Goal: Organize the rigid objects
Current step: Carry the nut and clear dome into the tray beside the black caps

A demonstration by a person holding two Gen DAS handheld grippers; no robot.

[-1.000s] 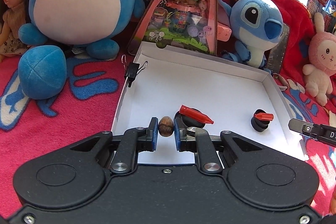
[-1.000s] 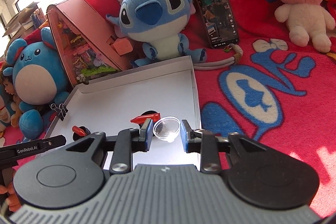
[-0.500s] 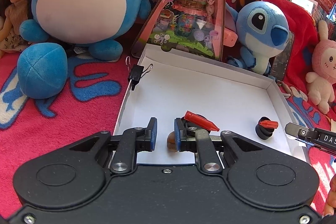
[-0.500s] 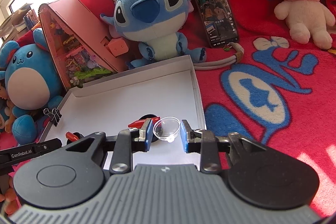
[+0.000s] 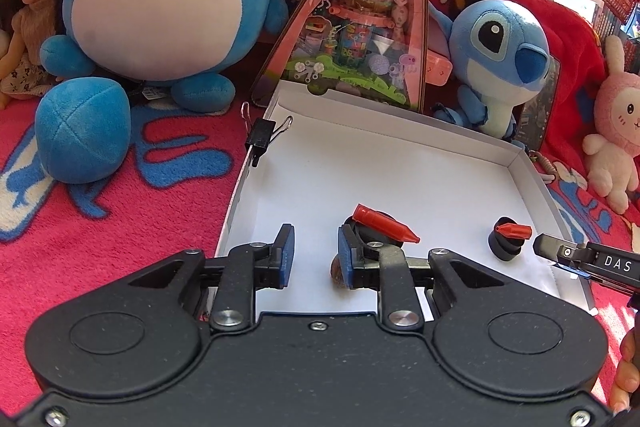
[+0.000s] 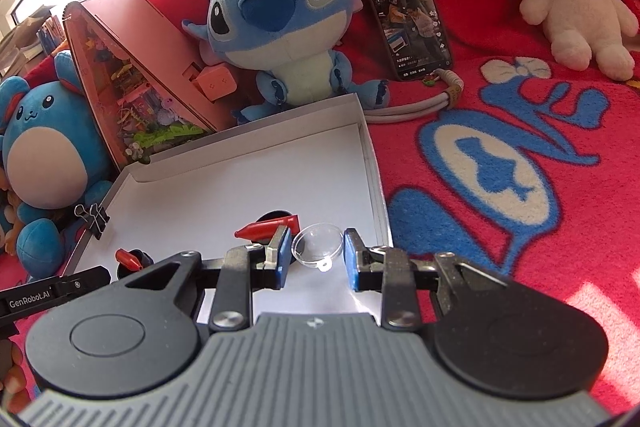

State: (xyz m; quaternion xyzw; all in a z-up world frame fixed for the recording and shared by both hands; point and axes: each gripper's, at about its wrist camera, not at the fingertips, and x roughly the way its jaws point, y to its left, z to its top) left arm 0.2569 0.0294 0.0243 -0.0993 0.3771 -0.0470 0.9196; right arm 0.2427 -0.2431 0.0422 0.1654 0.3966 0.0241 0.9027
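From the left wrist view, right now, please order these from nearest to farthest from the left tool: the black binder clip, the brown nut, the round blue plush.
1. brown nut: in the white box, right against the right finger of the left tool, whose jaws are opening.
2. black binder clip: on the box's left wall, farther back.
3. round blue plush: behind the box, upper left.

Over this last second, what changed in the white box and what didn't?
The left gripper let go of the brown nut: its jaws are opening, and the nut now lies in the white box beside one finger. The right gripper still holds the clear dome; both red-tipped black pieces stayed put.
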